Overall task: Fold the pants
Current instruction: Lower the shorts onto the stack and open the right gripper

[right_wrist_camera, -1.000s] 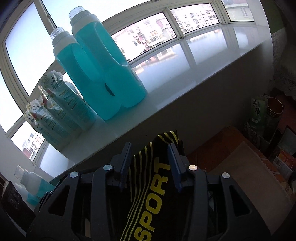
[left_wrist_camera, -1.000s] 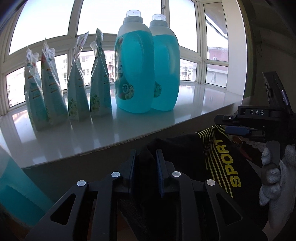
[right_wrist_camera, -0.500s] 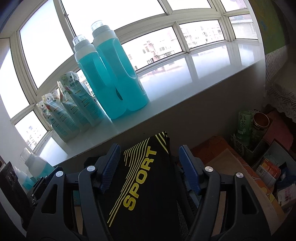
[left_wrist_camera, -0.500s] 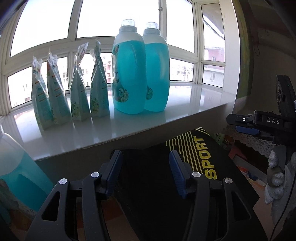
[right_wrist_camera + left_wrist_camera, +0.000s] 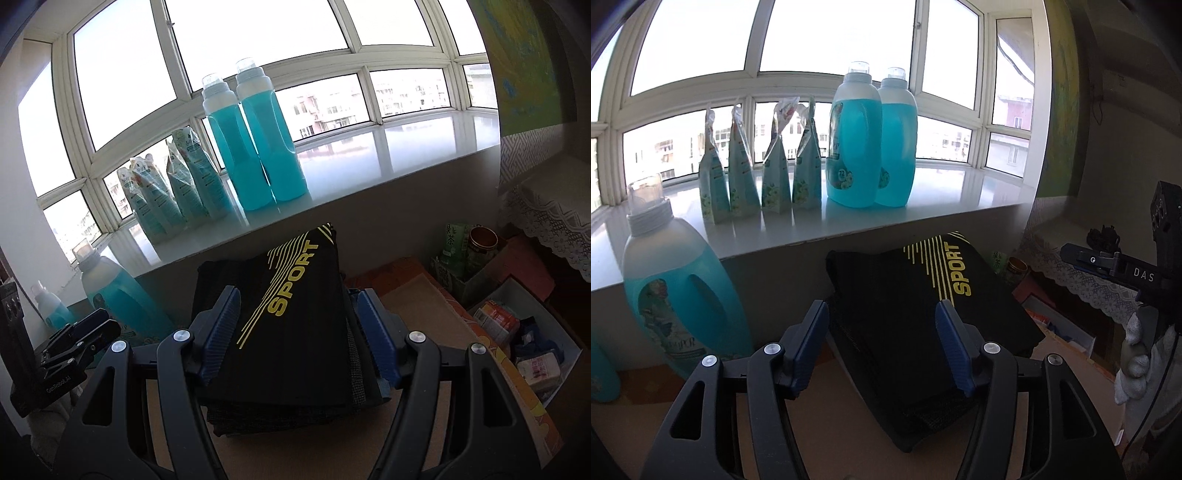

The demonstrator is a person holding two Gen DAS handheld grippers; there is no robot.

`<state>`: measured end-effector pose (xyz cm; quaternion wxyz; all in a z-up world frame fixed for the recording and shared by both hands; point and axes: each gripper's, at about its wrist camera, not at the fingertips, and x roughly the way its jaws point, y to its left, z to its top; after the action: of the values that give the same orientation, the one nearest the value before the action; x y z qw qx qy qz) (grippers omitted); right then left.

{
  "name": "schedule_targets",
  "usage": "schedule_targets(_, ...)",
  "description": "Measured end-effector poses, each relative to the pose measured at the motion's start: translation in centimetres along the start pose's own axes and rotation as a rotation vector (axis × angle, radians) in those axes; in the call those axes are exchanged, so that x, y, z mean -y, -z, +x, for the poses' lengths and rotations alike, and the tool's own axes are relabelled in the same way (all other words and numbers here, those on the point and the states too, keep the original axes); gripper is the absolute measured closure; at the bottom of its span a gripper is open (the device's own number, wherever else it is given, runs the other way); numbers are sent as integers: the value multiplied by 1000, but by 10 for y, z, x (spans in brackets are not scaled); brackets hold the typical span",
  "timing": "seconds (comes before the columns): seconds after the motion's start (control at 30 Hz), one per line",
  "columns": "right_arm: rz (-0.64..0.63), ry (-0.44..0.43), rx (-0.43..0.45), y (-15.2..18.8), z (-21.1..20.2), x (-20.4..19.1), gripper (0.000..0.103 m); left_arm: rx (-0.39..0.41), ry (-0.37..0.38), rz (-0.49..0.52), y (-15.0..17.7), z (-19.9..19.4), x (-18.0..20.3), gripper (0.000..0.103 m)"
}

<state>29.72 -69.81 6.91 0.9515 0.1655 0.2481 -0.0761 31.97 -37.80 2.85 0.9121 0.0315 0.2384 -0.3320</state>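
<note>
Pants [image 5: 916, 325] lie folded flat on the brown surface [image 5: 831, 424]. Left gripper [image 5: 882, 347] and right gripper [image 5: 299, 332]: both spread wide, holding nothing.

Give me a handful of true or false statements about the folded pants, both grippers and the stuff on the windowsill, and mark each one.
1. The black pants lie folded with SPORT lettering facing up. True.
2. The left gripper is clamped on the fabric. False: its jaws are spread open.
3. The right gripper is open. True.
4. Two blue detergent bottles stand on the windowsill. True.
5. The pouches stand to the right of those bottles. False: in the left wrist view they stand to the left.
</note>
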Motion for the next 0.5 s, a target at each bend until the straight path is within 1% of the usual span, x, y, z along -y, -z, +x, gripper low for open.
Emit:
schedule_targets(0.2,-26,7,8,32,-47,-16,34,-10,10,-3,26,-46,1,43)
schedule_targets(0.27,-34,7,13,42,-63,-23,33,-15,29,-10,34,-60,1,43)
schedule_targets(0.43,-43,24,39,68,-100,-39,27,-14,61,-5,54,-96,6,43)
schedule_targets(0.5,-54,36,39,82,-111,-47,27,-12,73,4,65,-111,11,43)
